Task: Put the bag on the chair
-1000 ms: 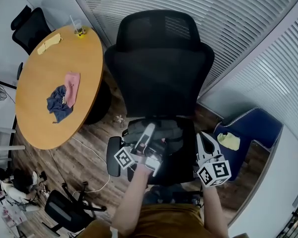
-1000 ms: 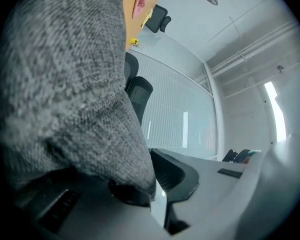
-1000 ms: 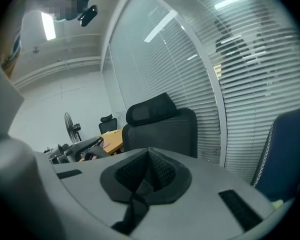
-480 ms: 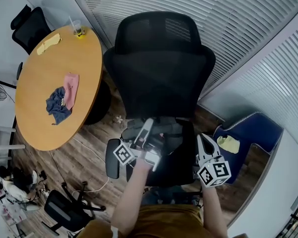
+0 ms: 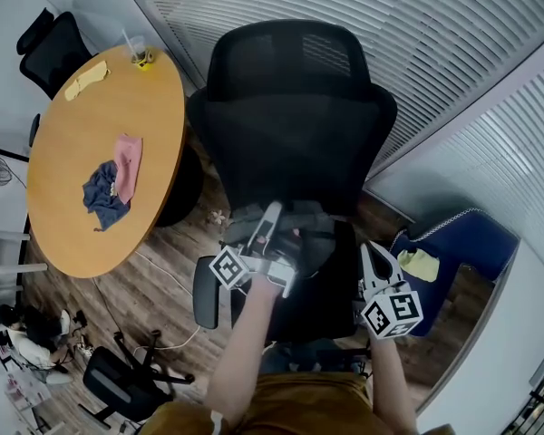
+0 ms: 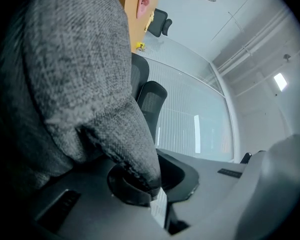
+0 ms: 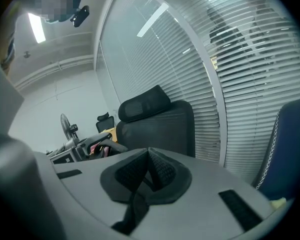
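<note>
— Head view: where is the grey bag [image 5: 306,217] seen?
— It is seen low over the seat [image 5: 322,284] of the black office chair [image 5: 299,125], against the foot of the backrest. Whether its weight is borne by the seat cannot be told.
— By what is it held?
— By the left gripper [image 5: 273,211]. In the left gripper view its fingers [image 6: 225,184] are closed on a fold of the woven grey fabric, which fills the left of that view.
— And the right gripper [image 5: 372,254]?
— It is held apart from the bag, over the seat's right edge. In the right gripper view its fingers [image 7: 162,173] are pressed pad to pad, with nothing between them.
— What else is shown?
— A round wooden tabletop [image 5: 82,234] at the left, on which a blue cloth [image 5: 104,193] and a pink cloth [image 5: 127,161] are laid, touching.
</note>
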